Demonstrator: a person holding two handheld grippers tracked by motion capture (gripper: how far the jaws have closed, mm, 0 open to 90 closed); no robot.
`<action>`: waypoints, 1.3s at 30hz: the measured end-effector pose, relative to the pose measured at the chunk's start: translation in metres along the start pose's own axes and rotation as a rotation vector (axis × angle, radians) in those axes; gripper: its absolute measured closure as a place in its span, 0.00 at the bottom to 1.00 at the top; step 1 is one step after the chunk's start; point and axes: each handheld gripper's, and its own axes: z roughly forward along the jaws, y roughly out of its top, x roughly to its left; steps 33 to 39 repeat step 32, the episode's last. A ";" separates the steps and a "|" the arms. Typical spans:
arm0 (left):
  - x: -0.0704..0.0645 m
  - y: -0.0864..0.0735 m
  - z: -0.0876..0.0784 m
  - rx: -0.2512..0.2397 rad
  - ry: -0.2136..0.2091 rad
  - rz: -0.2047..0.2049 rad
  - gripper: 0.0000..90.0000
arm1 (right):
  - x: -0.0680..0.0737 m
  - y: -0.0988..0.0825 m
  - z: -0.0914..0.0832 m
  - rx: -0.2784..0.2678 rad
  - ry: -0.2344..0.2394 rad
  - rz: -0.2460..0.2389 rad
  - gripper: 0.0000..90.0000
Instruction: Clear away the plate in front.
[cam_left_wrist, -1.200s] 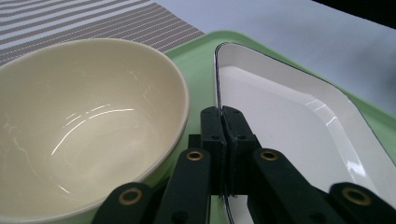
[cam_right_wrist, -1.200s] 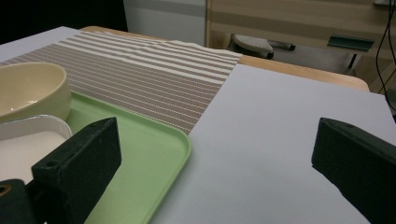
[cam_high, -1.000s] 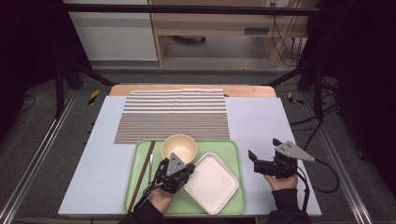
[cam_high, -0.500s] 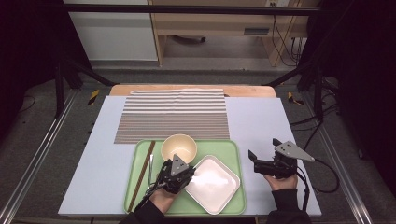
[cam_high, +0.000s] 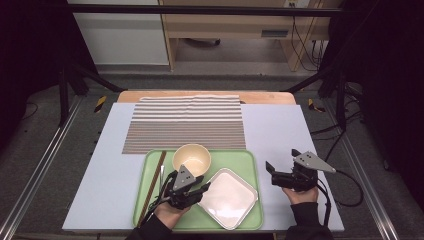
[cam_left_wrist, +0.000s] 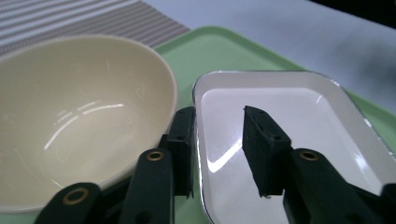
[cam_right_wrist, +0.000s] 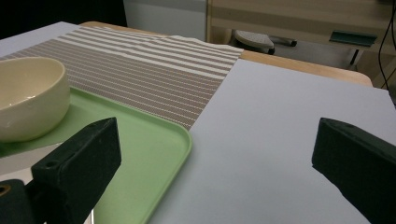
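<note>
left tool (cam_left_wrist: 217, 140): jaws just opening, part-way apart astride the white dish (cam_left_wrist: 299, 135) rim, pads not pressing | left hand low over green tray (cam_high: 250, 162), dish just beside cream bowl (cam_high: 191, 159) | right tool (cam_high: 281, 172): wide open, empty, level above bare counter (cam_high: 280, 130) right of tray | striped mat (cam_high: 185, 122) beyond

We seem to be in a lab set up for recording: a table (cam_high: 280, 130) inside a black metal frame (cam_high: 200, 9), dark curtains (cam_high: 385, 75) at both sides, loose cables (cam_high: 305, 37) on the floor, and a wooden bench (cam_high: 225, 30) behind.
</note>
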 end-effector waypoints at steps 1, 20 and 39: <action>0.001 0.002 -0.004 -0.009 -0.001 0.000 0.66 | 0.000 0.000 0.000 0.002 0.000 0.000 0.02; 0.075 -0.001 -0.057 -0.093 0.151 -0.057 0.29 | -0.003 -0.003 0.001 0.014 -0.013 0.006 0.01; 0.107 -0.017 -0.068 -0.086 0.253 -0.085 0.27 | -0.007 -0.005 0.001 0.023 -0.022 0.013 0.01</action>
